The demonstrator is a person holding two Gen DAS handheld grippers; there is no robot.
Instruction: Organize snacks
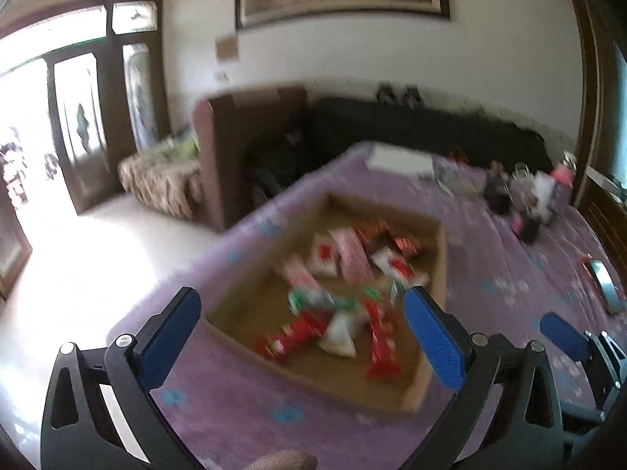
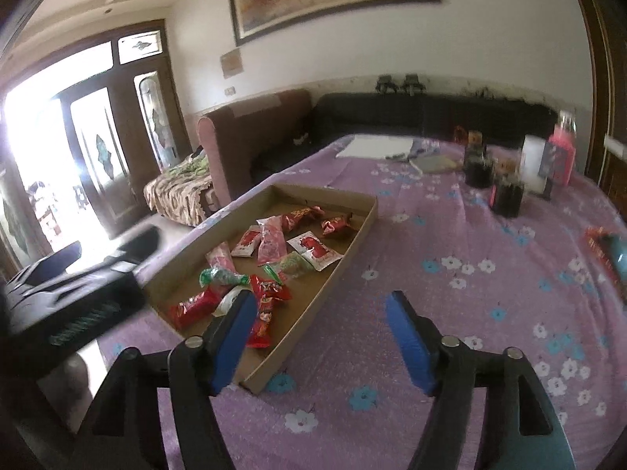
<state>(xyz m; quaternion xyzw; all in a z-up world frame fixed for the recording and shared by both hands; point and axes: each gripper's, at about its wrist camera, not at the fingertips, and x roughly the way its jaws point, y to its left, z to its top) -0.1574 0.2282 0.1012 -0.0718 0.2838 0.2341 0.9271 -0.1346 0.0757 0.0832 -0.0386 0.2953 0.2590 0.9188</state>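
A shallow cardboard tray [image 1: 441,258] [image 2: 362,211] lies on a purple flowered tablecloth and holds several snack packets: red [image 2: 192,307], pink [image 2: 271,243], white with red print [image 2: 313,252] and green [image 2: 221,277]. My left gripper [image 1: 301,309] is open and empty, above the tray's near end. My right gripper [image 2: 321,313] is open and empty, over the tray's near right wall. The right gripper's blue finger shows at the right edge of the left wrist view [image 1: 564,337]. The left gripper's black body shows at the left of the right wrist view [image 2: 70,286].
At the table's far side stand dark jars [image 2: 505,192], a pink bottle [image 2: 562,149], a white box [image 2: 535,164] and a white sheet [image 2: 376,145]. A red-and-teal item [image 2: 611,254] lies at the right edge. A sofa [image 2: 254,133] and glass doors [image 2: 98,149] are beyond.
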